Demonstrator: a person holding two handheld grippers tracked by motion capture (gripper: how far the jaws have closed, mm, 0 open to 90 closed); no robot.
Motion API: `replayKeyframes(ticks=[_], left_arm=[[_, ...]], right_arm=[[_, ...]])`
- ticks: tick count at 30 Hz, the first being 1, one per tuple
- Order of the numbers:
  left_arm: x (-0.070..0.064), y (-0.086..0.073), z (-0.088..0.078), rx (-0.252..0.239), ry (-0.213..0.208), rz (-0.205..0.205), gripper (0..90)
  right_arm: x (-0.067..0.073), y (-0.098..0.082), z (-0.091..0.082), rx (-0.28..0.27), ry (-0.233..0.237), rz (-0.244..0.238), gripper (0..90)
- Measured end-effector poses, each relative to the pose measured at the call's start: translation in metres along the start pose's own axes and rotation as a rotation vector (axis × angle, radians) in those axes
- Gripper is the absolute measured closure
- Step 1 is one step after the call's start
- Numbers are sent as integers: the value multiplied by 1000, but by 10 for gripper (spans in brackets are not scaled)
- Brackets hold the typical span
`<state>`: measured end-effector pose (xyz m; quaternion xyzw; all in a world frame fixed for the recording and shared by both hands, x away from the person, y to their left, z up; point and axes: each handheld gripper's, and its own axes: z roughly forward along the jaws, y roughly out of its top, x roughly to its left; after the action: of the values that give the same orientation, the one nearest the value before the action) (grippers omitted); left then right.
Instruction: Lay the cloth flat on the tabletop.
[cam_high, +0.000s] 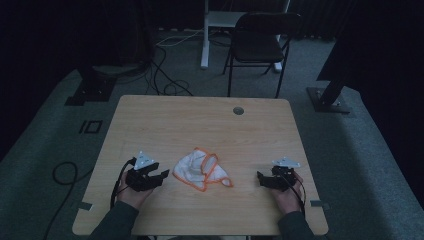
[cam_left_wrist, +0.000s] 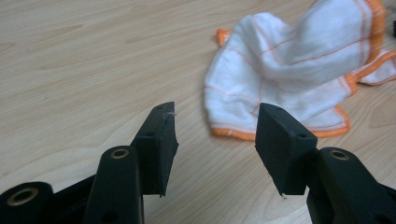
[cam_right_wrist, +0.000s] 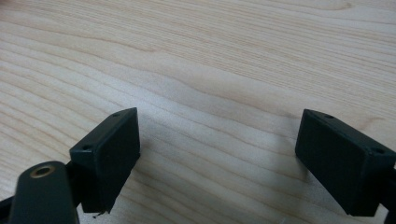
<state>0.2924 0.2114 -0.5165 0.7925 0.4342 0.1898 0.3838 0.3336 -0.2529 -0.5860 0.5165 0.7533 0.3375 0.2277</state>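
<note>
Both grippers' jaws apart, empty; cloth (cam_left_wrist: 299, 70) ahead of left gripper (cam_left_wrist: 215, 135), bare table (cam_right_wrist: 210, 56) before right gripper (cam_right_wrist: 217, 149).

Cloth (cam_left_wrist: 299, 70) cut off at top and right edges of left gripper view; far folds soft, stitching blurred. Cloth (cam_high: 201, 170) small and dim in high view, fold layout not readable. Left gripper (cam_left_wrist: 215, 140) bodies cropped by bottom edge. Right gripper (cam_right_wrist: 217, 158) likewise cropped at bottom and right edges. Forearms cut by lower edge of high view. Chair (cam_high: 260, 40) partly lost in darkness.
</note>
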Motion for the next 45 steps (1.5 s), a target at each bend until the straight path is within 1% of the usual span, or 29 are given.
replayKeyframes(ticks=[3, 4, 11, 14, 15, 18, 21, 22, 25, 26, 32, 33, 37, 39, 41, 45], left_arm=[[-3, 3, 2, -1, -2, 12, 488], [-6, 6, 4, 3, -8, 25, 488], [-16, 15, 10, 4, -25, 59, 487], [-19, 19, 11, -2, -33, 64, 487], [-21, 23, 12, -2, -41, 72, 486], [-24, 28, 15, 1, -46, 84, 486], [-26, 30, 17, -1, -50, 85, 486], [-28, 32, 17, -5, -61, 88, 486], [-31, 36, 19, -7, -68, 96, 486], [-32, 37, 20, -12, -71, 90, 486], [-34, 40, 22, -16, -76, 91, 478], [-37, 43, 23, -14, -84, 102, 478], [-42, 50, 26, -16, -92, 117, 469], [-43, 52, 26, -16, -95, 120, 468], [-49, 58, 30, -17, -102, 130, 462], [-53, 62, 33, -17, -109, 137, 454]], right_arm=[[0, 0, 0, 0, 0, 0, 135], [0, 0, 0, 0, 0, 0, 135], [0, 0, 0, -1, 1, -1, 135], [0, 0, 0, 0, 1, -1, 135], [0, 0, 0, -1, 1, -1, 135], [0, 0, 0, -1, 1, 0, 135], [0, 0, 0, -1, 1, -1, 135], [0, 0, 0, -1, 1, 0, 135], [0, 0, 0, -2, 0, -1, 135], [0, 0, 0, -2, 1, 0, 135], [0, 0, 0, -3, 0, -1, 135], [0, 0, 0, -3, 0, -1, 135], [0, 0, 0, -3, 0, -1, 135], [0, 0, 0, -3, 0, -1, 136], [0, 0, 0, -4, 0, 0, 135], [0, -1, 0, -4, 0, 0, 135]])
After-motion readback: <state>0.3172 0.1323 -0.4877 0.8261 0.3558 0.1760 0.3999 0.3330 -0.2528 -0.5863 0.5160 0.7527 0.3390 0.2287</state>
